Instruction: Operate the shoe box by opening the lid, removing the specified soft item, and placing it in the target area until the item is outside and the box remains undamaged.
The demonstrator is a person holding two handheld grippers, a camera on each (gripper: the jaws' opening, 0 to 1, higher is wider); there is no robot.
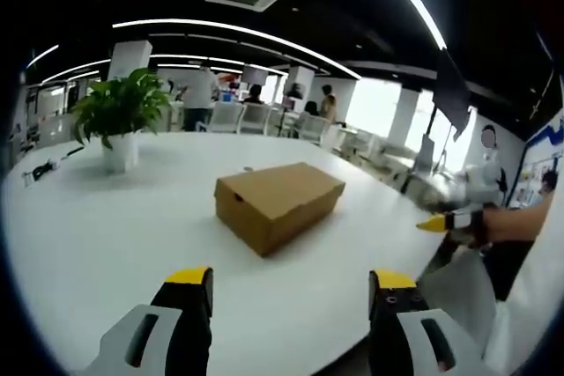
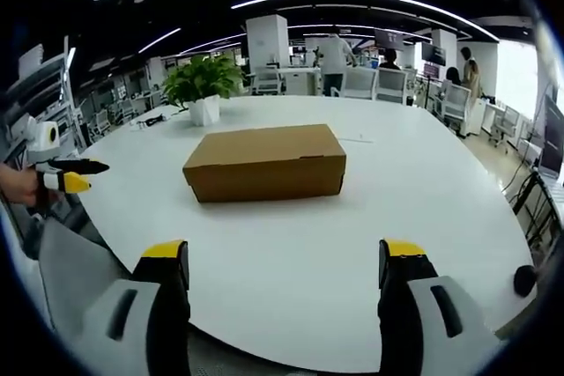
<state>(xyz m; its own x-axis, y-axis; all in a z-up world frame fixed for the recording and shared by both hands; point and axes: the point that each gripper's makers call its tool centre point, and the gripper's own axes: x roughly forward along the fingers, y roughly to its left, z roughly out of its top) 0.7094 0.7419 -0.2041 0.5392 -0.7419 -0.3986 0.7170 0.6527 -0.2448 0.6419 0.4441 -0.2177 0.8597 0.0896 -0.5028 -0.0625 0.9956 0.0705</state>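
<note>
The task is at its very start: the shoe box (image 2: 265, 161) sits closed on the round white table (image 2: 300, 261), its lid down flush on all visible sides, and neither tool touches it. In the right gripper view the box lies broadside, near the middle of the table and well beyond the right gripper (image 2: 284, 275), whose jaws stand wide apart with nothing between them. In the left gripper view the same box (image 1: 278, 202) shows corner-on, again well ahead of the left gripper (image 1: 291, 301), whose jaws are likewise spread and empty.

The other tool enters each picture from the side: the right gripper (image 1: 438, 222) at the far right edge of the left gripper view, held in a hand off the table's rim, and the left gripper (image 2: 75, 174) at the left edge of the right gripper view. From those side-on glimpses I cannot say how their jaws stand.

The step in hand is the approach. The next move probably calls for bringing both tools in to the box, one steadying the base while the other catches the lid's front lip and lifts it gently, so the cardboard does not crease or tear.

What the box holds is hidden; the soft item cannot be seen while the lid is down. A potted plant (image 2: 204, 87) stands at the far left of the table, well apart from the box.
</note>
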